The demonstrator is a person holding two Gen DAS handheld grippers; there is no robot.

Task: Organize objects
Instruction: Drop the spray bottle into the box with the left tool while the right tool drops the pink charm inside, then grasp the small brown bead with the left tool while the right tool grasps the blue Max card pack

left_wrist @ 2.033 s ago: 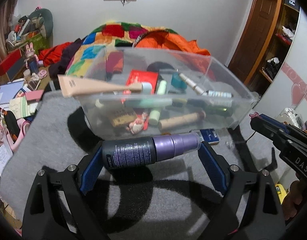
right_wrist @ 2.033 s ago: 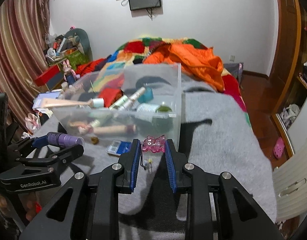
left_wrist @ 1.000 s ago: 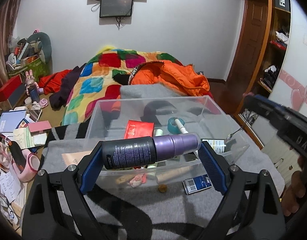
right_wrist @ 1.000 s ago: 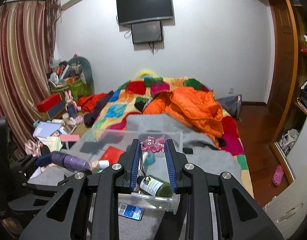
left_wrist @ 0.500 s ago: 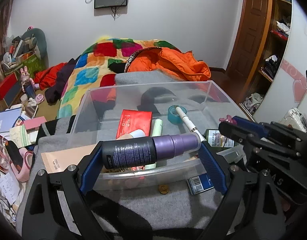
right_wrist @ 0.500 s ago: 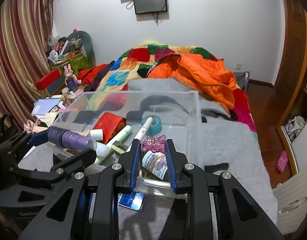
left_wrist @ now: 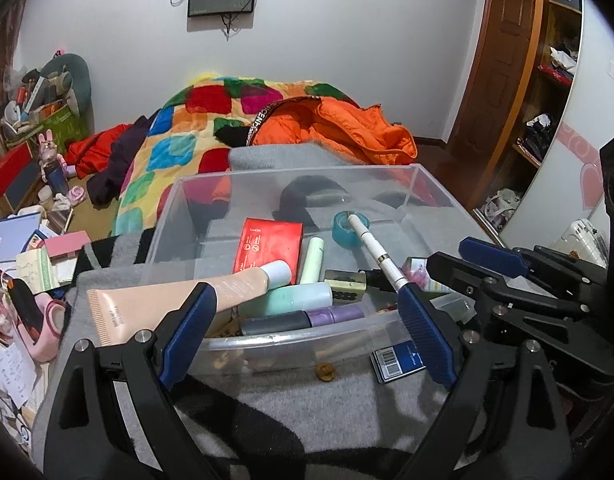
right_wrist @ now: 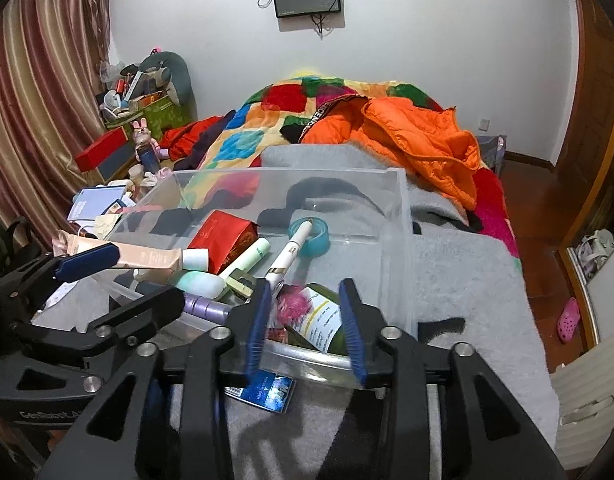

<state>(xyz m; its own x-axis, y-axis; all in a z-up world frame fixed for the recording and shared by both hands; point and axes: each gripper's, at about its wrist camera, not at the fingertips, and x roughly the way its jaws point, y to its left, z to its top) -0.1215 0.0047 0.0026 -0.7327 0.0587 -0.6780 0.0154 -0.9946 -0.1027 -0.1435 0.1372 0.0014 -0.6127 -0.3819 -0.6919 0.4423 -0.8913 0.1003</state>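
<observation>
Both grippers hover over the near edge of the clear box (left_wrist: 387,172). The left gripper (left_wrist: 307,332) is wide and holds nothing; the purple bottle (left_wrist: 303,319) lies inside the box by the near wall. The right gripper (right_wrist: 305,320) is half open, also holding nothing. I judge the next move calls for the blue card (left_wrist: 399,360) and the coin (left_wrist: 325,372) on the blanket

You see a clear, glossy plastic bin (left_wrist: 387,184) on a fuzzy grey blanket (left_wrist: 347,408); the purple bottle (left_wrist: 303,319) looks matt, the red pouch (left_wrist: 269,246) shiny, the door (left_wrist: 495,60) polished wood.
</observation>
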